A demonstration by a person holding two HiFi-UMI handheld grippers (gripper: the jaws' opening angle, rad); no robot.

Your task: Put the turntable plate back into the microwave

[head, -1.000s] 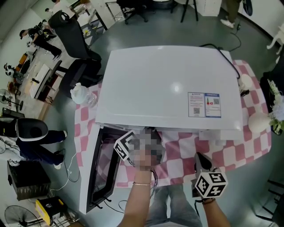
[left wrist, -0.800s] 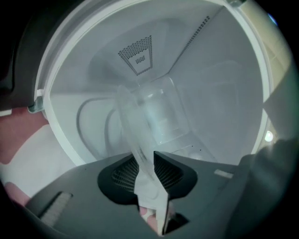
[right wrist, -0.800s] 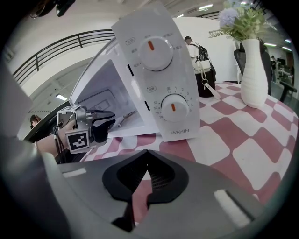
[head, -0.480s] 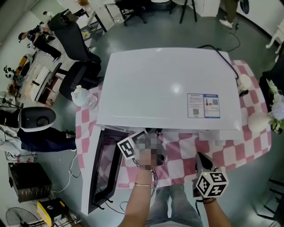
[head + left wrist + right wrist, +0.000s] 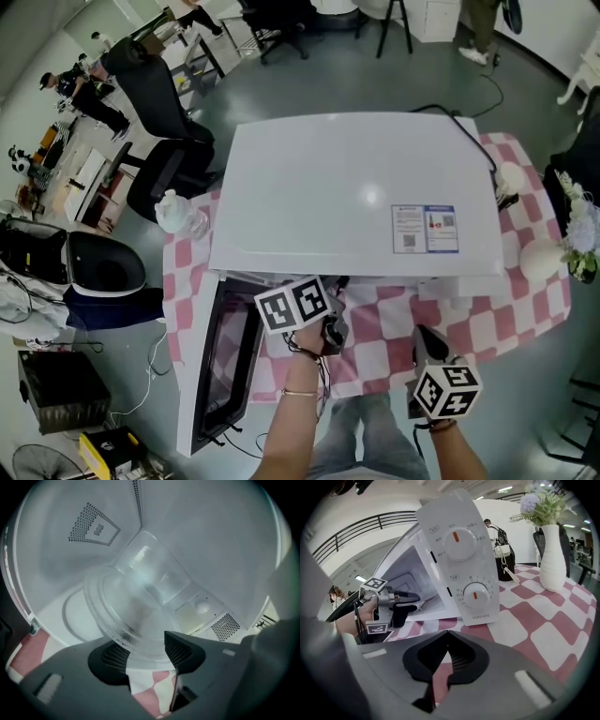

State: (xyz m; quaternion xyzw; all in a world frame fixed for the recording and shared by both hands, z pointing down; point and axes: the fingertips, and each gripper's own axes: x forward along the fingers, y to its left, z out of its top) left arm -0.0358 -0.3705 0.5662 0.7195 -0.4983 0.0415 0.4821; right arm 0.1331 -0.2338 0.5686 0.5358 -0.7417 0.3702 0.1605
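The clear glass turntable plate [image 5: 133, 609] lies on the floor of the white microwave's [image 5: 356, 192] cavity, seen in the left gripper view. Its near rim sits between the jaws of my left gripper [image 5: 147, 651], which are opening; the pads [image 5: 180, 648] stand off the glass. In the head view my left gripper [image 5: 328, 319] reaches into the microwave's mouth below the top's front edge. My right gripper [image 5: 427, 337] hangs over the checked cloth to the right, shut with nothing in it [image 5: 449, 633]. The plate is hidden in the head view.
The microwave door [image 5: 220, 370] hangs open to the left. The control panel [image 5: 466, 559] with two dials faces my right gripper. A white vase [image 5: 553, 559] with flowers and a black bag [image 5: 506, 566] stand on the pink checked tablecloth [image 5: 543, 630]. A plastic bottle [image 5: 178, 211] sits at the table's left.
My left gripper has rolled at the microwave's mouth, so its marker cube now faces up. The right gripper has kept still.
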